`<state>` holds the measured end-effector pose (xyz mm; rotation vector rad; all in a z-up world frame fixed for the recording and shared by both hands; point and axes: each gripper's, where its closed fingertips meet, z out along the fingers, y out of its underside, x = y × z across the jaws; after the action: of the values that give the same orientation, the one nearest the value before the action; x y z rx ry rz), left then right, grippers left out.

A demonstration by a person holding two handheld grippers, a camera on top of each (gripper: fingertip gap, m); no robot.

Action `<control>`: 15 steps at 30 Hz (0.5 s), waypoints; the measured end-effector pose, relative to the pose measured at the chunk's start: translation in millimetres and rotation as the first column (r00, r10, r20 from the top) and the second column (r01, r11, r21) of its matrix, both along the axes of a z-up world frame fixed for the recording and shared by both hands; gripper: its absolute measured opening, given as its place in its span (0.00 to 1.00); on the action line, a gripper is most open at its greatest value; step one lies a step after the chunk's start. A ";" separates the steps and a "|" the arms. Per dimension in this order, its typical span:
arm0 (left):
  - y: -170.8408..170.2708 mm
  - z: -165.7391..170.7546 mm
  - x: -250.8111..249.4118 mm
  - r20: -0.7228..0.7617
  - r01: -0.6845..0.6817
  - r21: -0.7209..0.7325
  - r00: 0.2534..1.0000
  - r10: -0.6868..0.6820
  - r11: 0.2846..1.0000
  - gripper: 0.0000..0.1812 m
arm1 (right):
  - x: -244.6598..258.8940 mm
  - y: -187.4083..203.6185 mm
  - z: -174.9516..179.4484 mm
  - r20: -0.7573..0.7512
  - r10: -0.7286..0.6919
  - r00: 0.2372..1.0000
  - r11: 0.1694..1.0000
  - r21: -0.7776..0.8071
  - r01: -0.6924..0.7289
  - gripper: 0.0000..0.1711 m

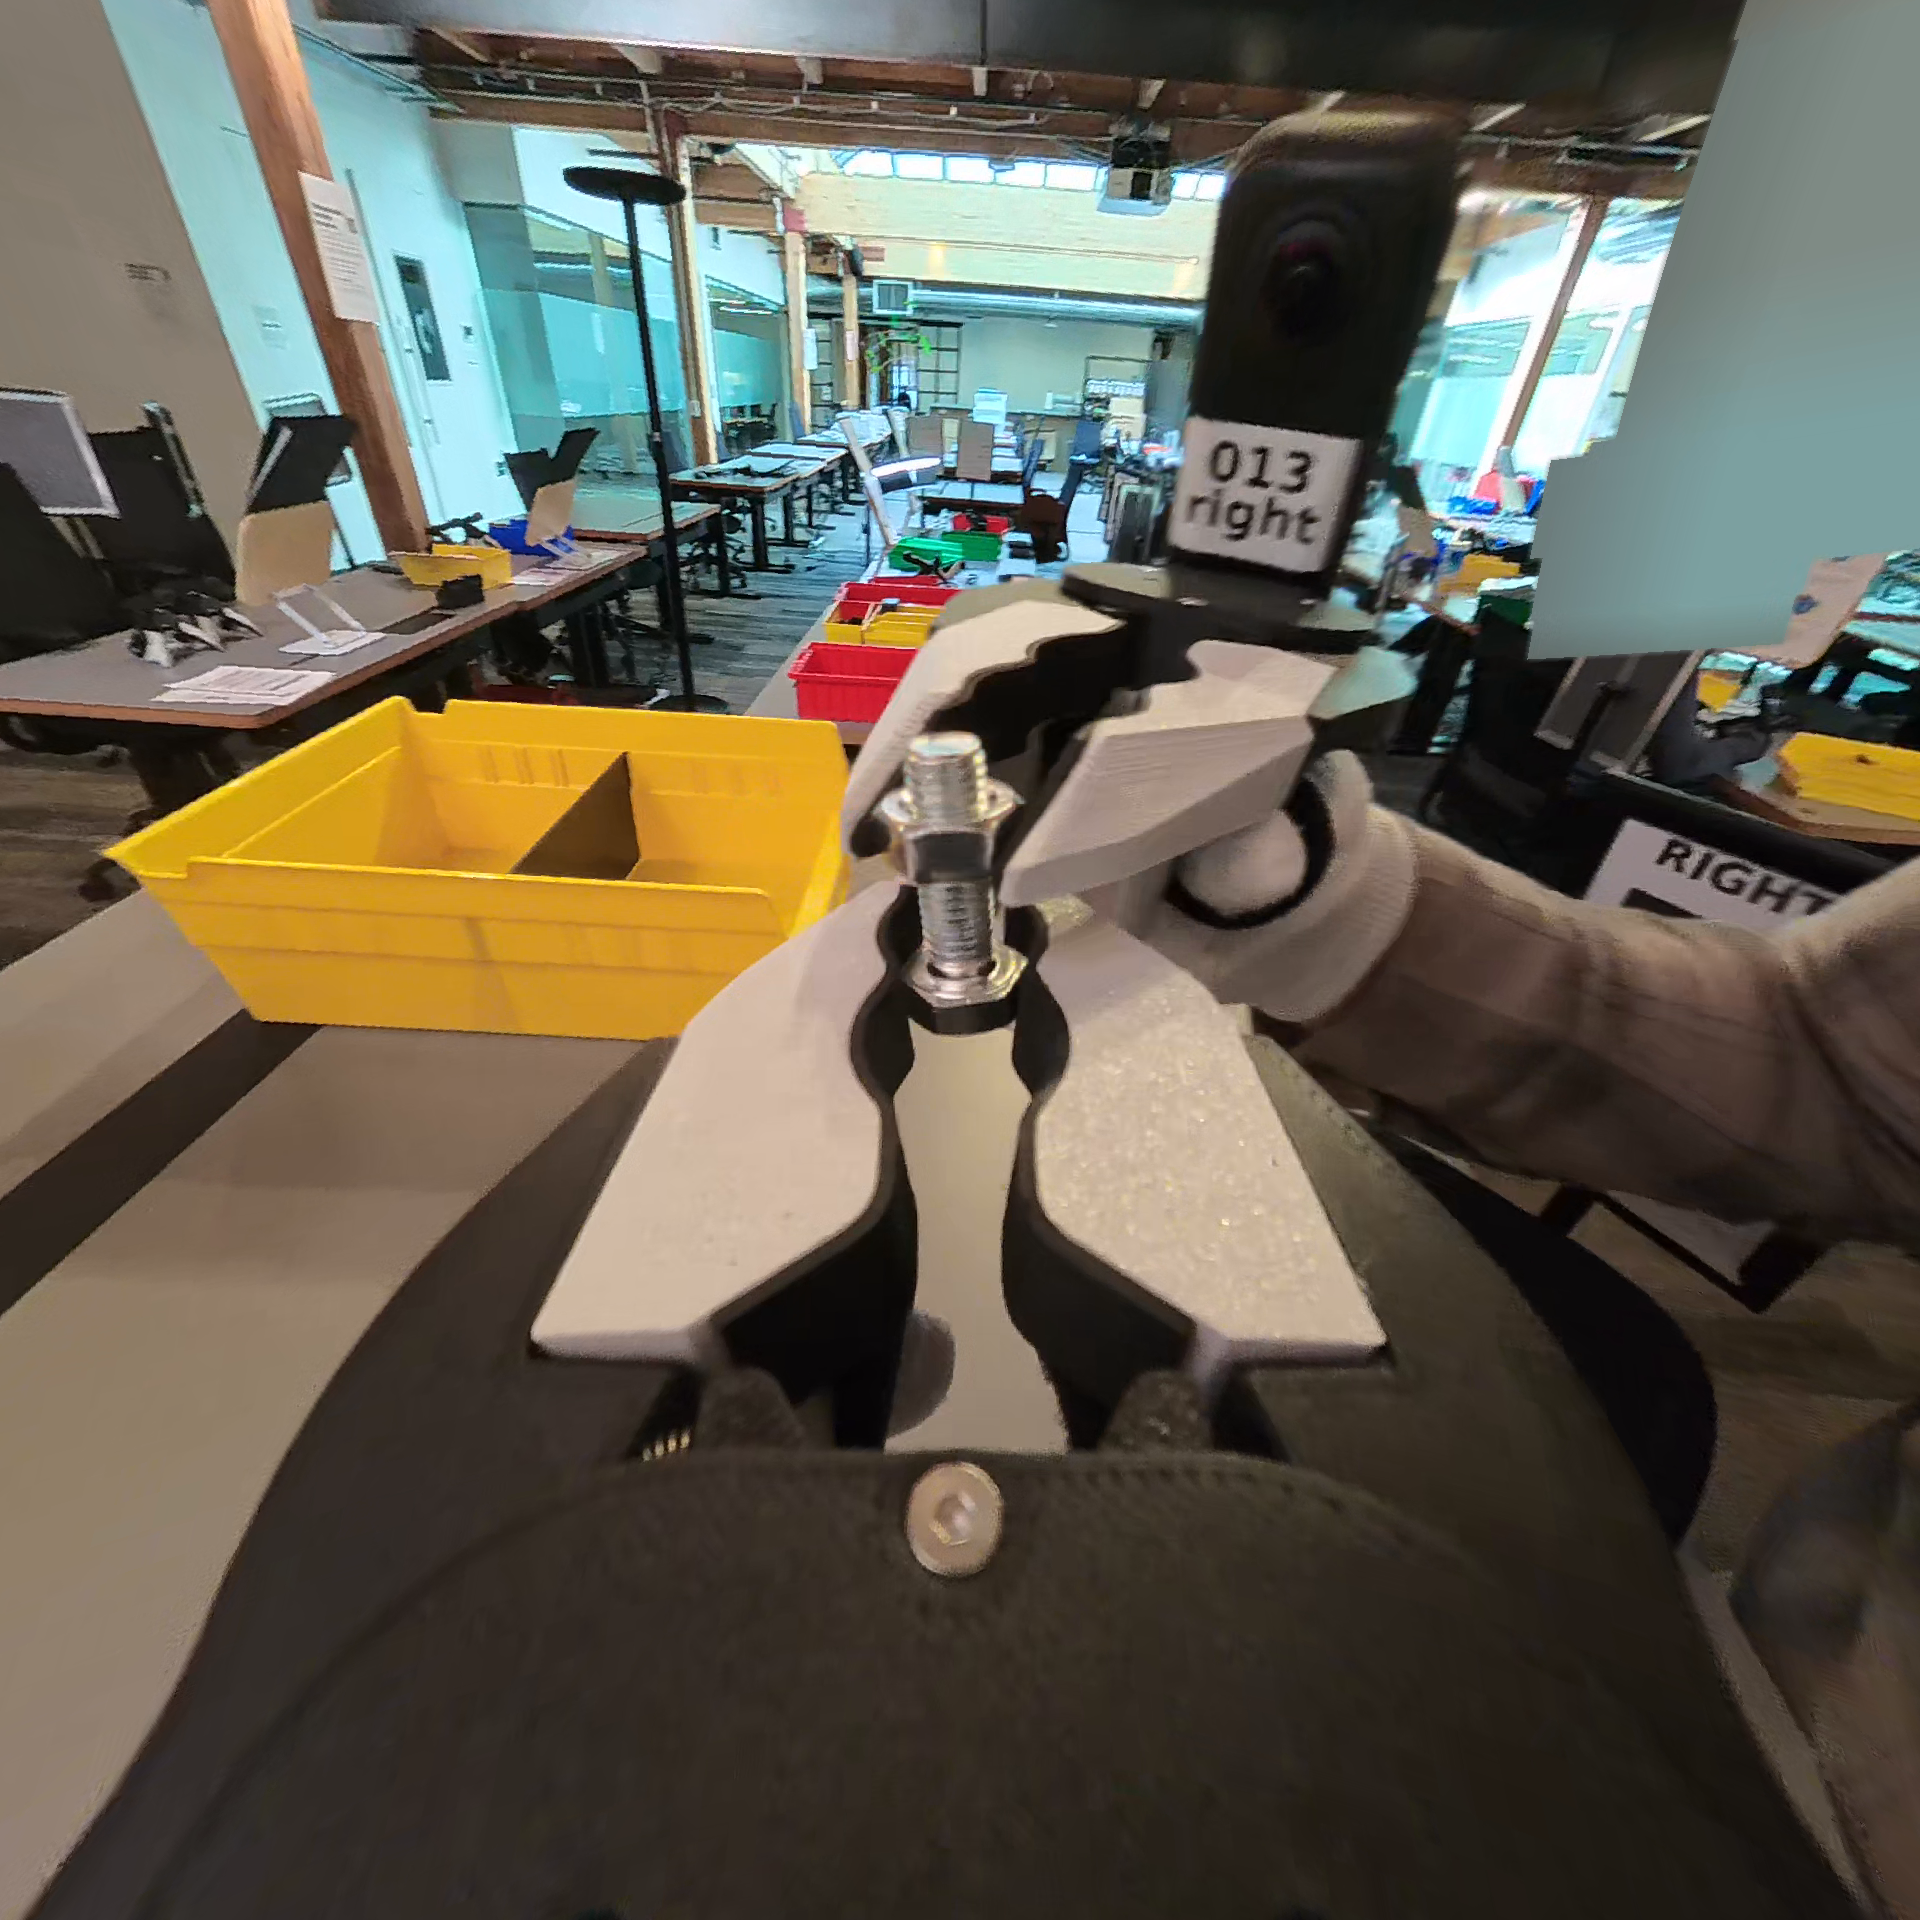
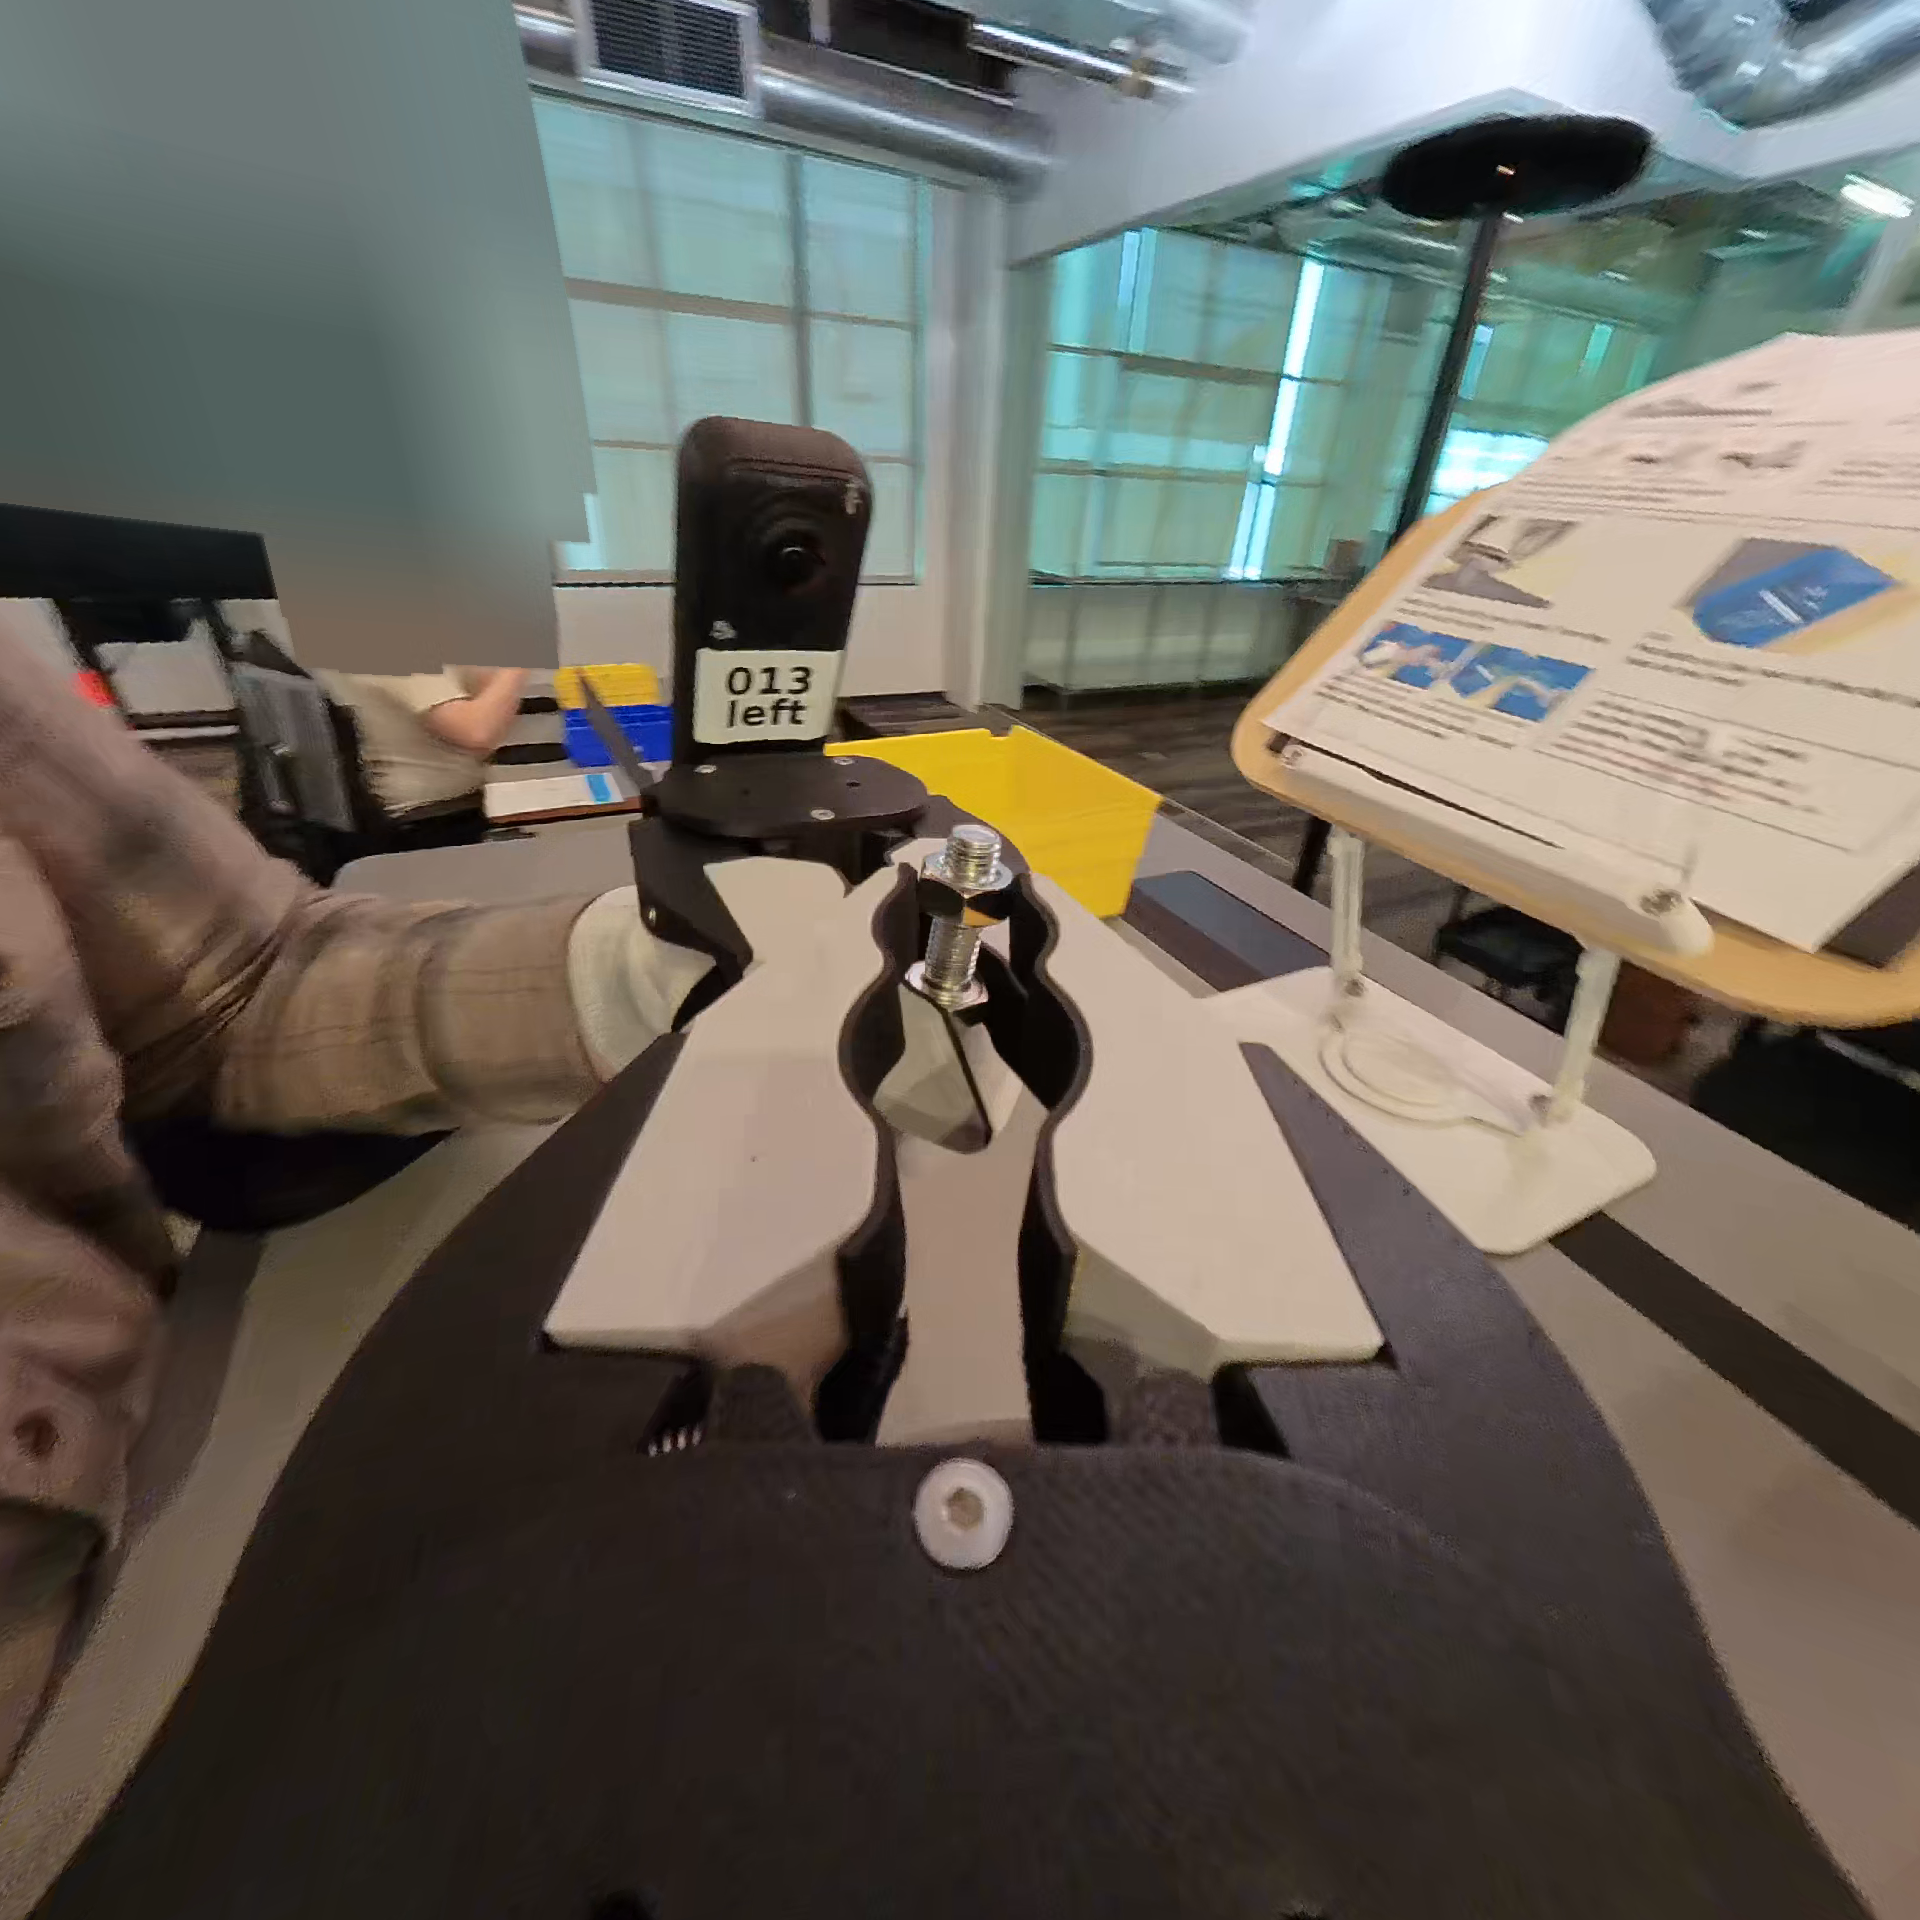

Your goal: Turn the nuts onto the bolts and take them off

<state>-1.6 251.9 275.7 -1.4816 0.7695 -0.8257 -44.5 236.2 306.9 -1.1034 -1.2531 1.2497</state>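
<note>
Steel bolt [image 1: 954, 914] stands upright, its head clamped by the left gripper [image 1: 961, 987] so the right gripper [image 2: 961, 899], closed around the nut [image 1: 948, 831], can spin it.

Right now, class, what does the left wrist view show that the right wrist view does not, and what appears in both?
Only the left wrist view shows the yellow plastic bin's black divider and the red bins behind. Only the right wrist view shows the printed instruction sheet on a tilted wooden stand. Both show the upright threaded steel bolt, the hex nut high on it, and the yellow plastic bin.
</note>
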 end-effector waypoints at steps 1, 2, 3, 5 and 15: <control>-2.9 1.3 2.2 0.010 0.020 -0.006 1.000 -0.020 1.000 0.09 | 1.8 -2.3 1.2 -0.007 0.052 0.999 0.999 0.004 -0.052 0.09; -6.6 2.2 4.8 0.016 0.044 -0.007 0.999 -0.044 0.999 0.09 | 3.9 -6.0 2.1 -0.012 0.120 0.993 0.993 -0.008 -0.120 0.09; -9.4 3.6 6.8 0.023 0.061 -0.009 0.998 -0.061 0.998 0.09 | 6.2 -8.8 3.3 -0.020 0.180 0.983 0.983 -0.016 -0.181 0.09; -15.7 5.2 11.4 0.033 0.101 -0.016 0.994 -0.101 0.995 0.09 | 10.9 -14.5 5.0 -0.034 0.299 0.954 0.953 -0.029 -0.300 0.09; -62.2 14.3 45.5 0.075 0.344 -0.021 0.937 -0.341 0.939 0.09 | 47.6 -56.1 13.9 -0.090 0.833 0.546 0.543 -0.049 -0.838 0.09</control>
<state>43.9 189.7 290.0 -1.3574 0.9810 -1.1524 3.1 180.2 320.7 -0.4539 -1.7889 2.0490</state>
